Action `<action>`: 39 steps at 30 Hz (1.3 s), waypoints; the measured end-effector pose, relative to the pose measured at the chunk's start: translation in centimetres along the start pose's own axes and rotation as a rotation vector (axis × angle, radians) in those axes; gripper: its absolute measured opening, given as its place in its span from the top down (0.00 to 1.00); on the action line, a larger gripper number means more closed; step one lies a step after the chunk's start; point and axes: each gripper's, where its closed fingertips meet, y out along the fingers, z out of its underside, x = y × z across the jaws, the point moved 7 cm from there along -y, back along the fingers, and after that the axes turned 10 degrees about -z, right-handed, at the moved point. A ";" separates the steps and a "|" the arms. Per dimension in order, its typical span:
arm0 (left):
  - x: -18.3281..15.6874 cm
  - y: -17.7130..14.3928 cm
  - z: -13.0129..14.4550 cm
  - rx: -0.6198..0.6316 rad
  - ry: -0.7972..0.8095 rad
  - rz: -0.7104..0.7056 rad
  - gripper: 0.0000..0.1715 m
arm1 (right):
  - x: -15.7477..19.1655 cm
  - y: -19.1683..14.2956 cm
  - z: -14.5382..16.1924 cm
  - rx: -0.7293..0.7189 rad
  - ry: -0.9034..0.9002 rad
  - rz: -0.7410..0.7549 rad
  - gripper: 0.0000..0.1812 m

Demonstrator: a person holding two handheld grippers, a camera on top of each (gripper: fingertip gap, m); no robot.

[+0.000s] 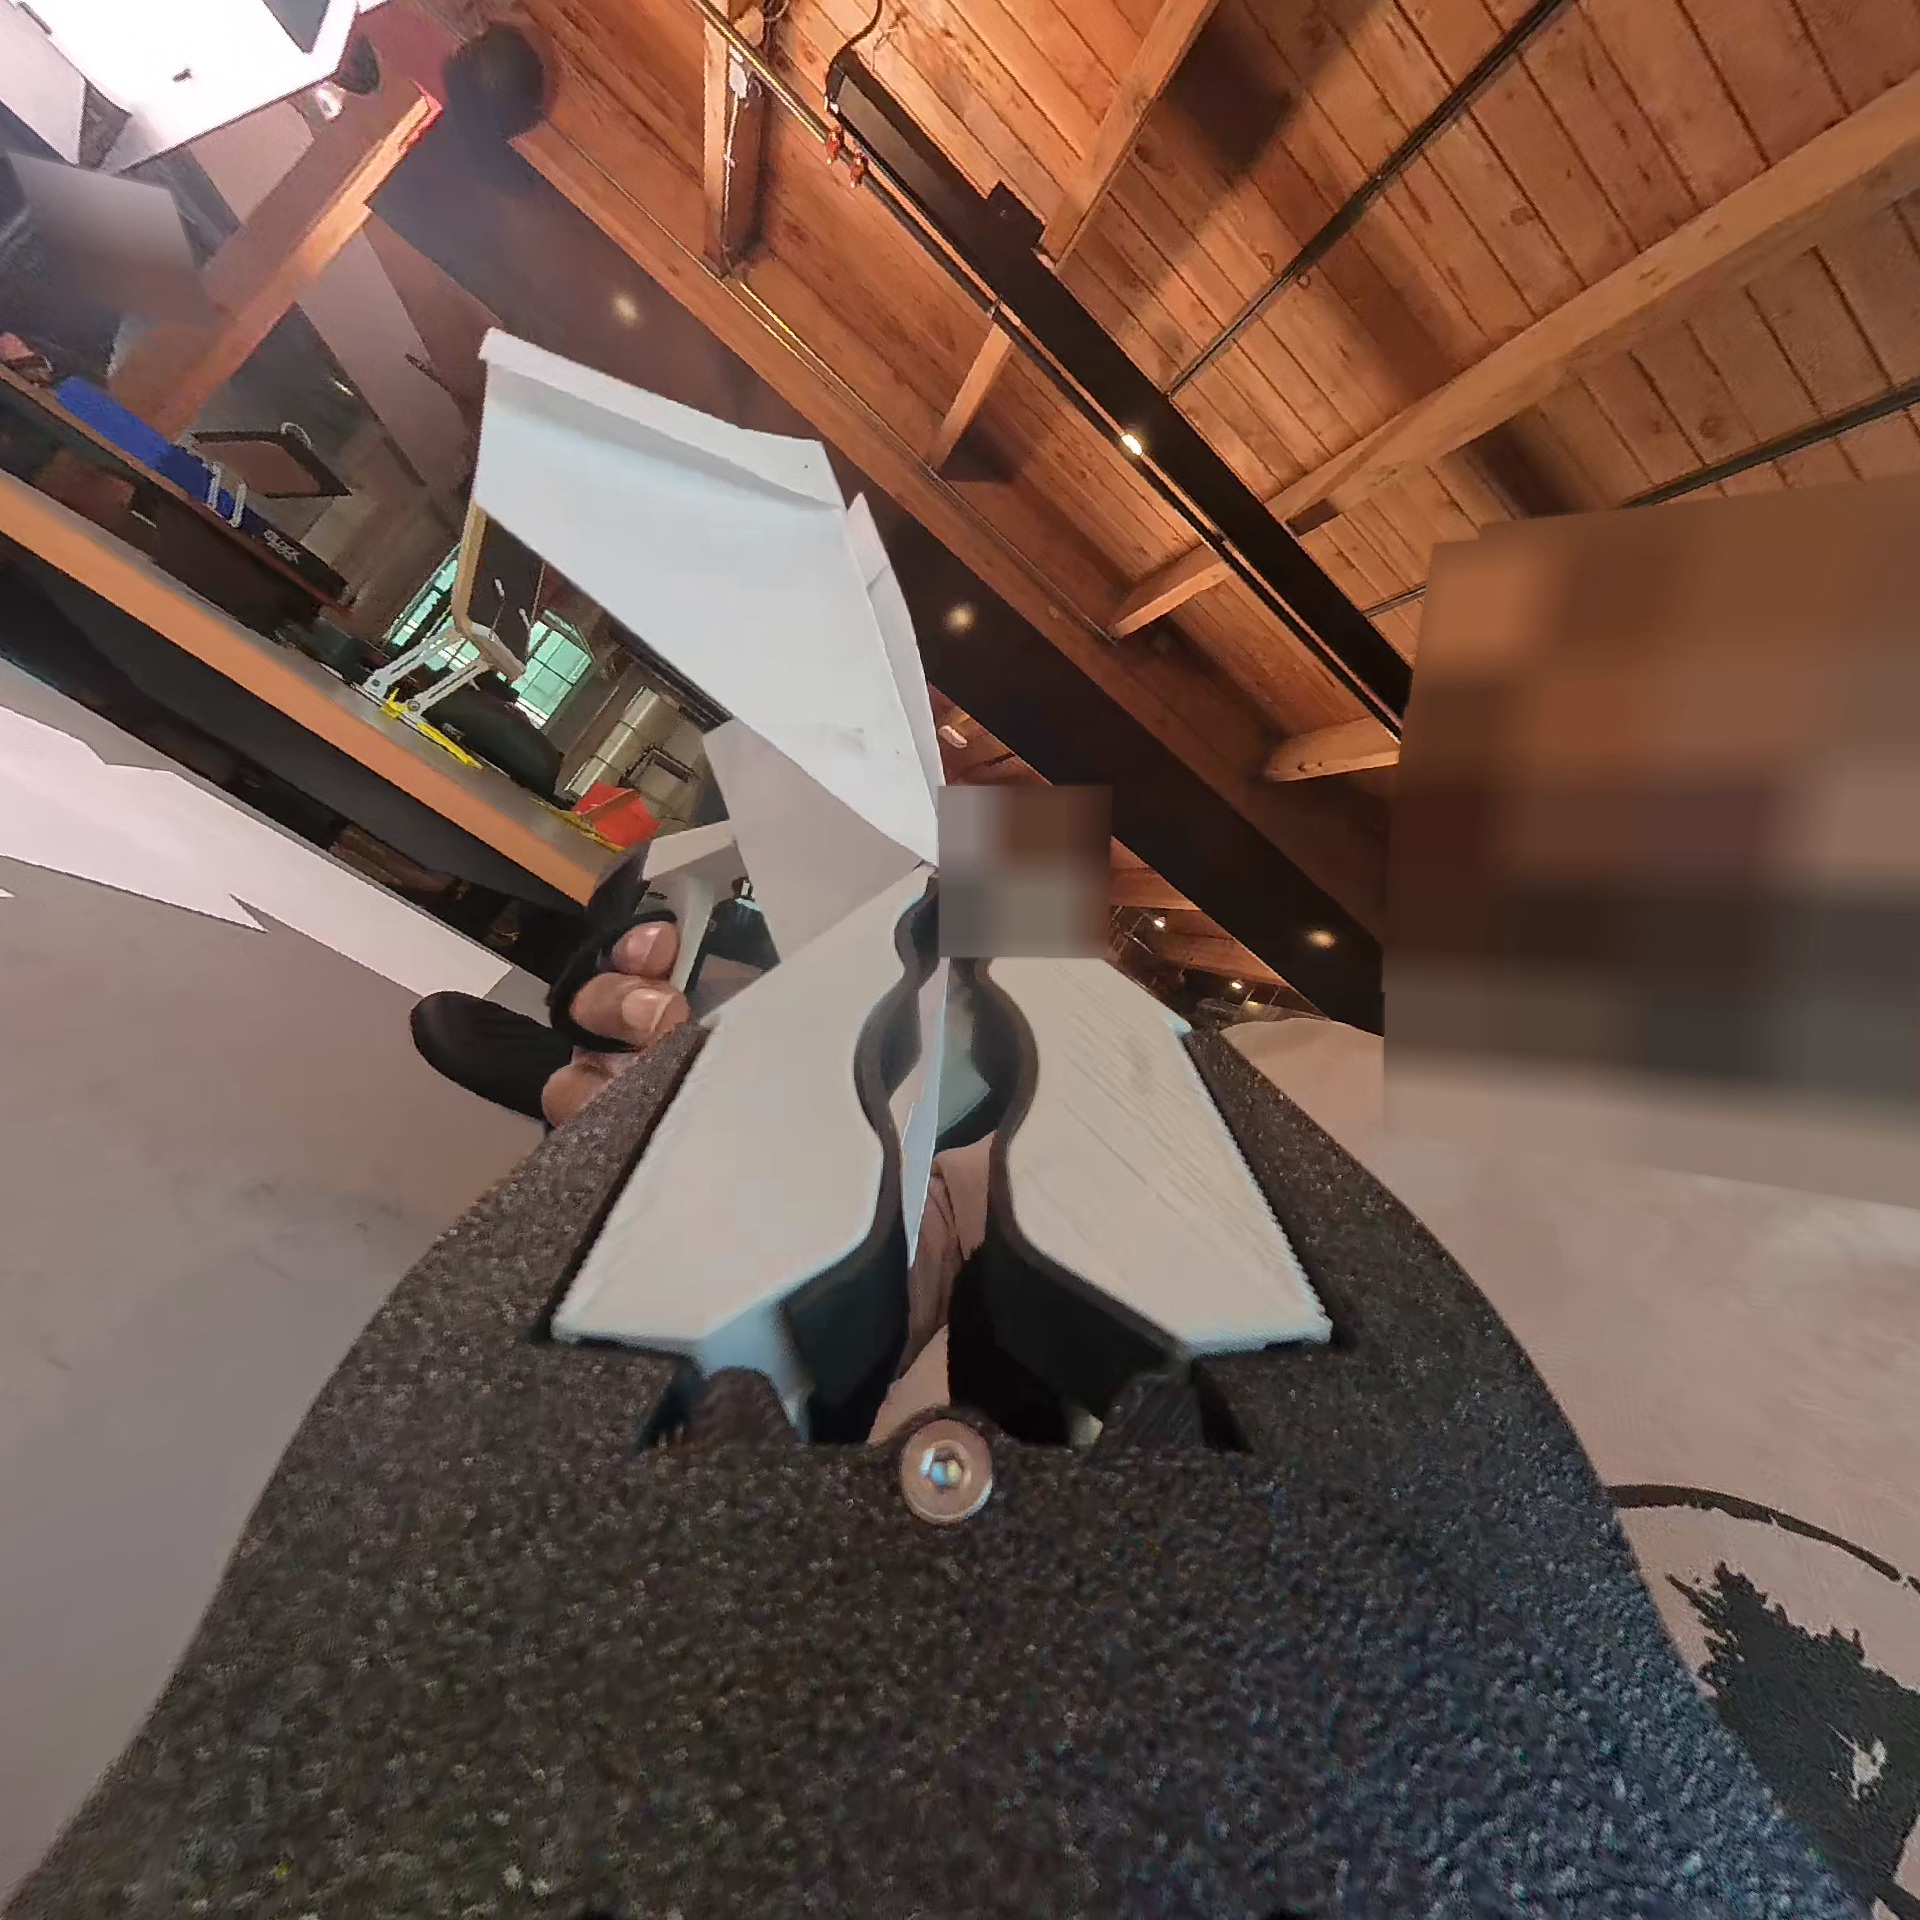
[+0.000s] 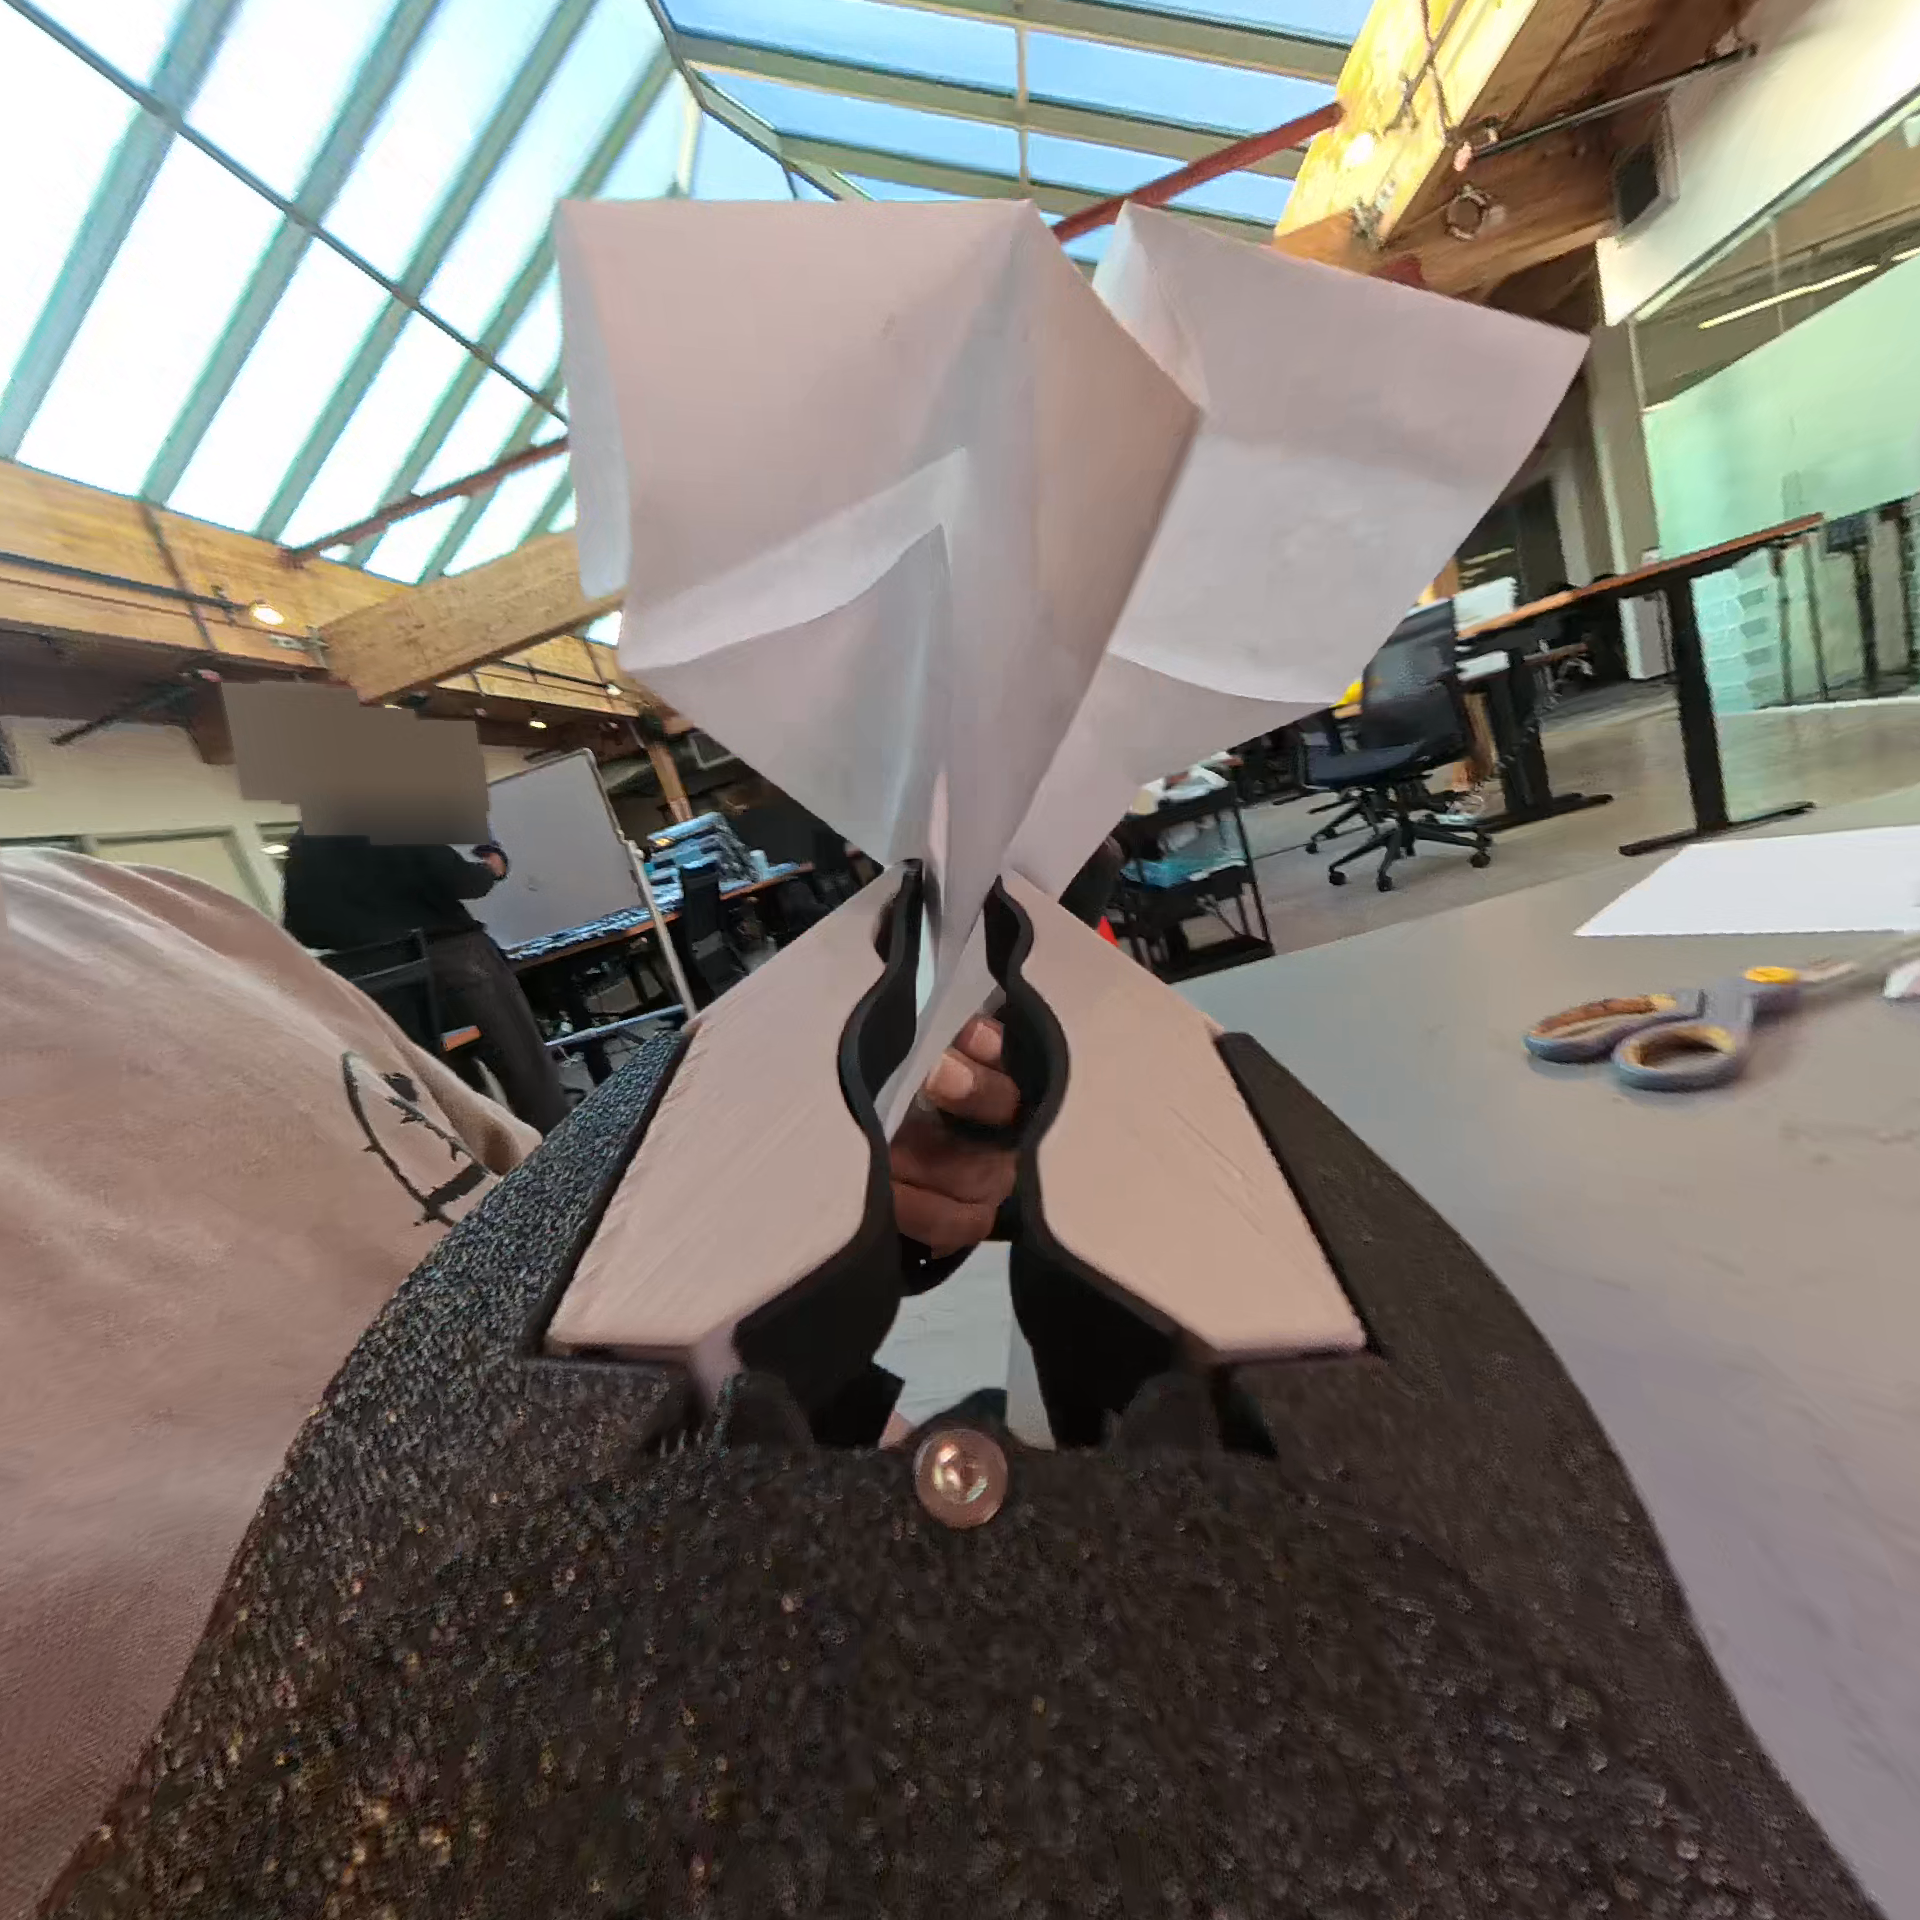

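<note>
Scissors and paper on a grey table

Blue-handled scissors (image 2: 1662, 1023) lie on the grey table (image 2: 1558, 1299) near a flat white sheet (image 2: 1766, 888); beyond, a black office chair (image 2: 1397, 748) and whiteboard (image 2: 556, 847).

grey table (image 2: 1558, 1195): blue-handled scissors (image 2: 1662, 1023) near white paper sheet (image 2: 1756, 883), apart.

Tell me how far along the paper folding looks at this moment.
Done: the white folded paper already carries several creases and flaps. In hand: the left gripper and right gripper are both shut on it, lifted above the grey table. Left: the end shape is unclear; the scissors and a flat white sheet lie apart on the table.
</note>
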 end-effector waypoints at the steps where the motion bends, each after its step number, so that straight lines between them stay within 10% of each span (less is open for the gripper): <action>1: -0.2 -0.1 0.2 0.004 0.002 -0.019 1.00 | 0.3 0.2 -0.1 -0.027 0.014 -0.048 0.98; 10: -1.0 -0.5 -0.2 0.043 0.593 -0.510 0.75 | 0.6 -1.5 -0.7 -0.047 -0.155 0.136 1.00; 17: -1.8 2.8 1.5 0.109 1.069 -0.599 0.85 | 3.5 0.0 0.7 0.084 -0.453 0.260 1.00; 21: -2.0 3.3 2.2 0.155 0.948 -0.430 0.90 | 4.8 -1.5 0.8 0.105 -0.503 0.265 1.00; 27: -0.7 3.5 2.1 0.140 0.325 -0.032 0.99 | 6.1 -2.9 1.2 0.114 -0.502 0.255 1.00; 35: -1.4 4.6 2.8 0.183 0.577 -0.137 0.97 | 6.4 -4.4 1.6 0.097 -0.501 0.236 1.00; 39: -2.2 4.8 2.6 0.173 0.625 -0.217 0.79 | 7.0 -5.1 0.6 -0.060 -0.493 0.171 1.00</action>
